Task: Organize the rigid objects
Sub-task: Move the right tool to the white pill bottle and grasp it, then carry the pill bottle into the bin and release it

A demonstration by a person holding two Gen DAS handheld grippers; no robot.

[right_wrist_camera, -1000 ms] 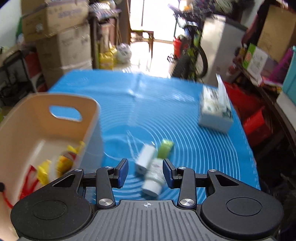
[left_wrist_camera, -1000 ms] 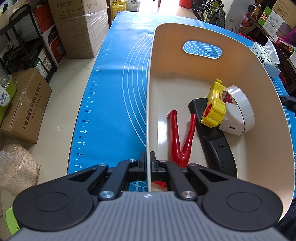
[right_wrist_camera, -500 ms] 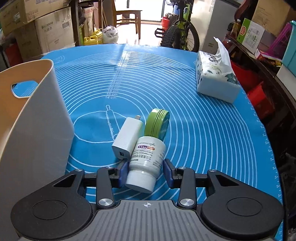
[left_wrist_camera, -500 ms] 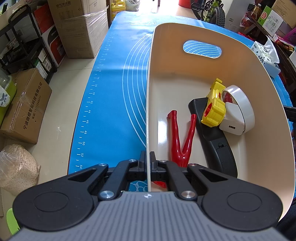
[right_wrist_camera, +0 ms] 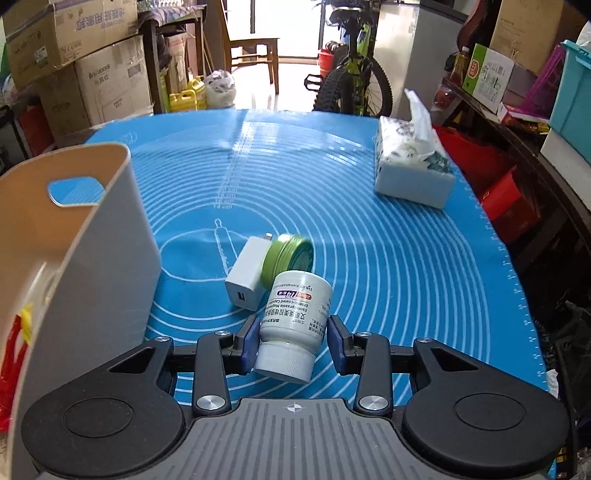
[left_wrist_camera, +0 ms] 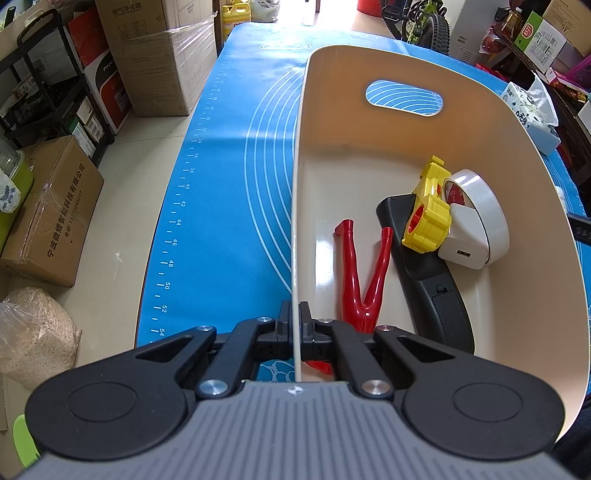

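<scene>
Lowered right tool now hides bottle cap.

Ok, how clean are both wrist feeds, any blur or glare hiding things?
Left wrist view: sharp, a small glare patch on the bin floor beside the red tool, edges bent by the fisheye. Right wrist view: bottle label readable, near bin wall soft, doorway blown out.

A pale tiled floor is seen at left, lined with stacked cardboard boxes. Far off, a bicycle and wooden chair are backlit by a bright doorway.
</scene>
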